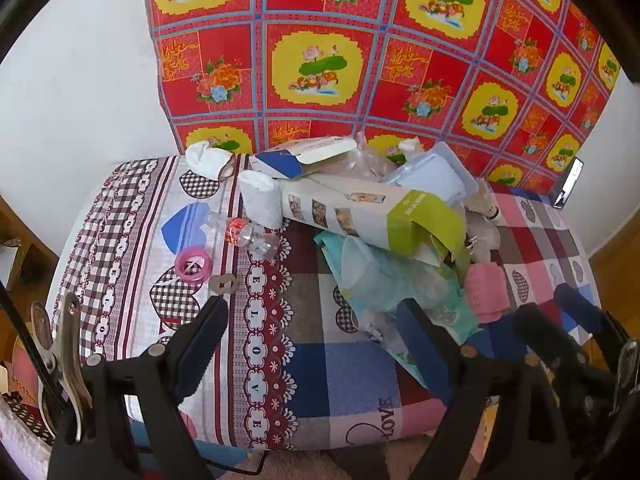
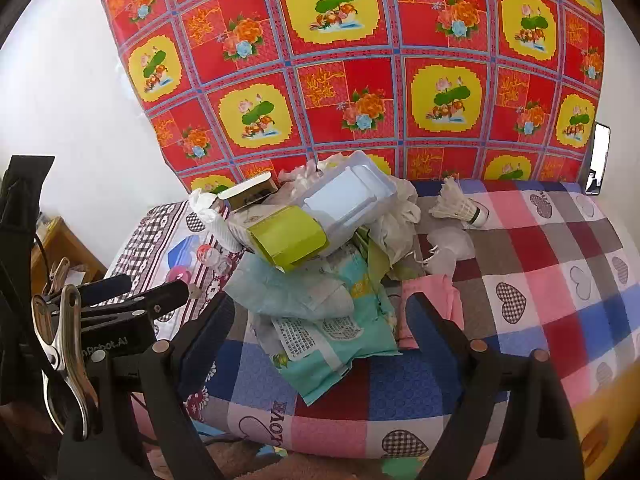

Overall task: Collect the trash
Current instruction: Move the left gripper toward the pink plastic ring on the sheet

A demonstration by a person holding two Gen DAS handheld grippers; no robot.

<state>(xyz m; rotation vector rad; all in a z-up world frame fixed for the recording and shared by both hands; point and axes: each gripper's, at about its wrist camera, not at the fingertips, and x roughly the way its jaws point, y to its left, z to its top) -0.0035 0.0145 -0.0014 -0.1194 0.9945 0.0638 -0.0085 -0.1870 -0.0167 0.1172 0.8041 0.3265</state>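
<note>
- Left gripper: jaws wide, nothing between them, above the checked heart-print cover.
- Right gripper: jaws wide, empty, the teal wrapper just beyond its tips at 12 o'clock.
- Trash pile: centre of the cover, a long box with green end leaning across it, a clear plastic tray on top.
- At 10 o'clock: pink tape roll, crushed bottle.
- At 2 o'clock: shuttlecock, well apart.
- Behind: red floral cloth, white wall.
</note>
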